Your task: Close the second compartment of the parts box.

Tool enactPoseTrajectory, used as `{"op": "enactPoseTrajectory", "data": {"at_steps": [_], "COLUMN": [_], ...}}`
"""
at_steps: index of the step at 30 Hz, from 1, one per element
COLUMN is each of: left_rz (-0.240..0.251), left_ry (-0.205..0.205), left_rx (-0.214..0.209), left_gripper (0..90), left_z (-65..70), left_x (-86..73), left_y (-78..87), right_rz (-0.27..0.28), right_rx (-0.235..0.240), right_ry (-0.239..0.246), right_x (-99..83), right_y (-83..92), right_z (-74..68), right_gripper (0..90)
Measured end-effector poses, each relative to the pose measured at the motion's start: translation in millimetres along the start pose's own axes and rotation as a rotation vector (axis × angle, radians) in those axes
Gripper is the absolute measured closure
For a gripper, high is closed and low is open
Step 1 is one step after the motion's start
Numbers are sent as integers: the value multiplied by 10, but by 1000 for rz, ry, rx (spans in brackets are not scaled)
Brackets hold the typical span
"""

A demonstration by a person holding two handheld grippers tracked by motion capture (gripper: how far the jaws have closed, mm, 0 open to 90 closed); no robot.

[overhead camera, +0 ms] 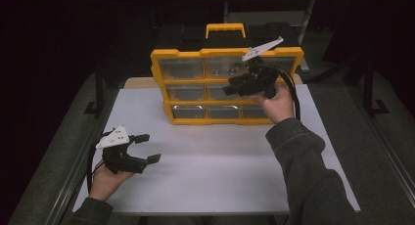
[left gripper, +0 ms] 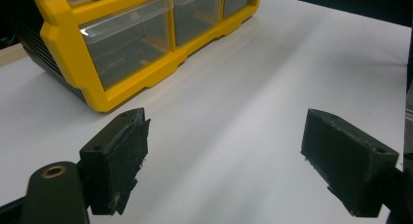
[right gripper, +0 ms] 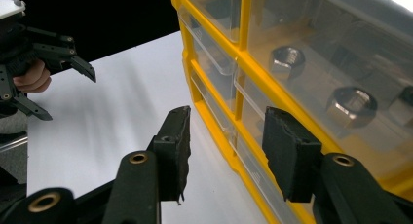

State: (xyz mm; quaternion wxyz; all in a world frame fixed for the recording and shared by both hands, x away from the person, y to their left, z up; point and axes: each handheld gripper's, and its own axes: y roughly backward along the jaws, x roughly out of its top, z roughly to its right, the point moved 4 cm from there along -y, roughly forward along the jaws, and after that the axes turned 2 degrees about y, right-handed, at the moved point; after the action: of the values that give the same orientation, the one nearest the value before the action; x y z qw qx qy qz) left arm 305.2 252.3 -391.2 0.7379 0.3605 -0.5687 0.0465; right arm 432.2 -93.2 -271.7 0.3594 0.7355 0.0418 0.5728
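A yellow organiser (overhead camera: 161, 68) with clear drawers stands upright at the back of the white table (overhead camera: 220, 166). My right gripper (overhead camera: 231, 85) is held in front of its middle row, right of centre, tilted. In the right gripper view the right gripper (right gripper: 228, 121) has its jaws apart with nothing between them, close to the yellow frame (right gripper: 243, 63); a drawer beside it holds steel nuts (right gripper: 287, 61). My left gripper (overhead camera: 147, 147) rests low at the table's front left, wide open and empty. The left gripper view shows the left gripper (left gripper: 224, 131) over bare table, facing the organiser's bottom corner (left gripper: 104, 95).
A black case with a yellow handle (overhead camera: 225, 29) sits behind the organiser. The table's left edge runs close to my left hand (overhead camera: 105, 181). Bare white surface stretches between the organiser and the front edge. Dark floor surrounds the table.
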Motion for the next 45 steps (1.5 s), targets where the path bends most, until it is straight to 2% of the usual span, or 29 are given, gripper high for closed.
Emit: {"op": "enactPoseTrajectory", "data": {"at_steps": [7,13,25,26,29,31,37,45], "left_rz": [-13,-15,-27,-26,-20,-28,-25,-35], "left_ry": [-10,3,-3,-6,0,-16,-3,-17], "left_rx": [-1,-2,-2,-3,-2,-2,-7,-8], "left_gripper": [170,170,170,170,170,170,170,170], "left_z": [-3,-2,6,6,15,14,20,25], "left_x": [-5,-11,-20,-20,-18,-19,-32,-45], "left_y": [-7,-27,-30,-29,-37,-40,-57,-72], "right_rz": [6,7,15,30,32,32,36,37], "right_rx": [-10,-17,-30,-25,-33,-29,-42,-52], "right_ry": [-5,-11,-18,-26,-27,-30,-39,-57], "right_x": [-141,-265,-478,-536,-603,-665,-852,-1032], "right_y": [15,23,91,118,140,145,161,180], "right_z": [10,16,-46,-62,-82,-91,-112,-133], "right_gripper": [475,450,413,405,390,383,354,311]}}
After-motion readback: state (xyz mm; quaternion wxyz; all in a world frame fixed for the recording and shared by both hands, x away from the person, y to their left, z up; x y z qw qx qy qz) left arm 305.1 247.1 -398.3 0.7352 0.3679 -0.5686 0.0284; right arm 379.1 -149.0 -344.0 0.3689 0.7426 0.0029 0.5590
